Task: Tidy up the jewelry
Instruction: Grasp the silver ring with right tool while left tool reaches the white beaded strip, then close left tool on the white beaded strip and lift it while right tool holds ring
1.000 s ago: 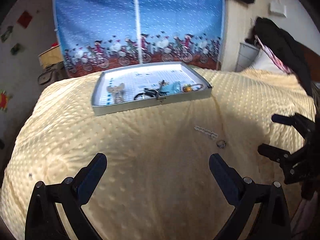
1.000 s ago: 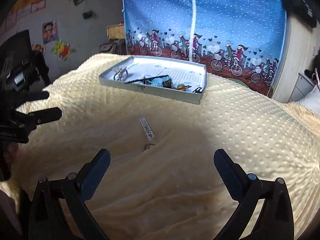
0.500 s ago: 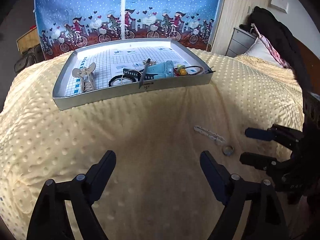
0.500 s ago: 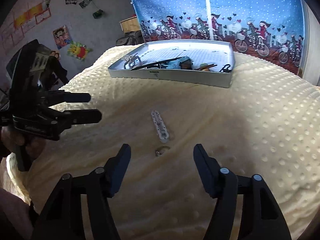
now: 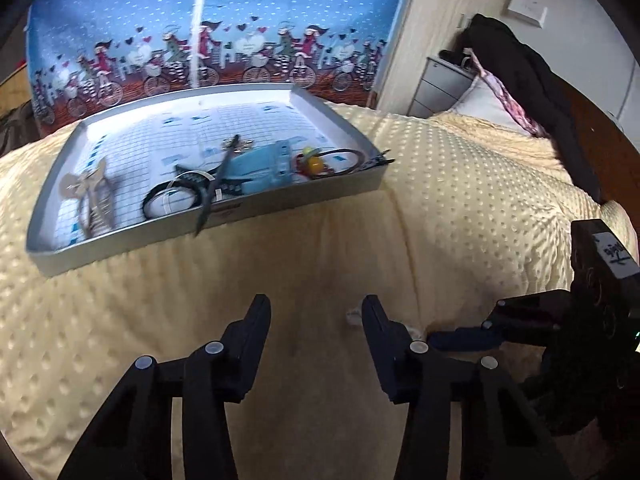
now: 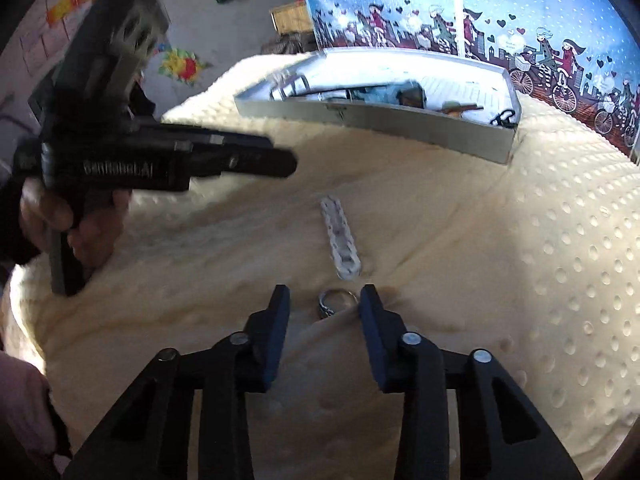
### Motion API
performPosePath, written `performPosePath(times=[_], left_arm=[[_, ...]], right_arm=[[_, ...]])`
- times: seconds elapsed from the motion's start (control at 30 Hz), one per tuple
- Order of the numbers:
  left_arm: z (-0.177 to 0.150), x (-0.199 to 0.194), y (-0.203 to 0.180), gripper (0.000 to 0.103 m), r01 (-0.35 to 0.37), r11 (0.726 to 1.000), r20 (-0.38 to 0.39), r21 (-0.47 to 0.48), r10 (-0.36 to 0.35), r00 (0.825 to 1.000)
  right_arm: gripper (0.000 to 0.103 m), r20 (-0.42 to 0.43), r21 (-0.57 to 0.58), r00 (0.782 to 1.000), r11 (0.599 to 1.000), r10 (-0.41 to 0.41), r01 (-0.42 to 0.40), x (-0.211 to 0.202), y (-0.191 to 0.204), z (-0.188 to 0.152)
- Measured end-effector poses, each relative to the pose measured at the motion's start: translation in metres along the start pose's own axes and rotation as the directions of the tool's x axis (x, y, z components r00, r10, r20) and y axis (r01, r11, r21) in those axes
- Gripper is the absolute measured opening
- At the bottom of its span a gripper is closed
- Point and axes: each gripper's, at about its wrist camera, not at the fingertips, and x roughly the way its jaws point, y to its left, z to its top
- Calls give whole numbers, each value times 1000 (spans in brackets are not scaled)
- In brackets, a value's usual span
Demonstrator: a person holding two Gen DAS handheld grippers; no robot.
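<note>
Right tool (image 6: pixel 323 300): jaws narrowed but apart, straddling the ring, not gripping it.
Ring (image 6: pixel 334 301): silver, lying on the yellow dotted blanket (image 6: pixel 500 264) between the right tool's fingertips.
Bracelet (image 6: pixel 340 236): white link strip, just beyond the ring, toward the tray.
Tray (image 5: pixel 248 216): grey, beyond the ring, holding a hair claw (image 5: pixel 90 192) and other pieces.
Left tool (image 5: pixel 314 312): jaws moderately apart, empty, over blanket left of the ring.

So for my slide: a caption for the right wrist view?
Right tool open around a ring on the yellow blanket.
</note>
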Motion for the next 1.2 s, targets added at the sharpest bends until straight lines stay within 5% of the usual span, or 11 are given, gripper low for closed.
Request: performPosePath(times=[0.33,0.6,1.2], left_arm=[[2,22,-11,43,187,979,-79,78,-181,980],[-6,36,-31,43,143,958,-146,248,-109,983],[-3,50,-20,52,174,970,-177,168,-144,974]], right_arm=[[19,-32,40,999,999,-10,12,-3,-11,-3],[17,-34,67,999,997,-24,26,-4,-19,-5],[17,-35,91,999,996,-2,6,-1,-26,-7]])
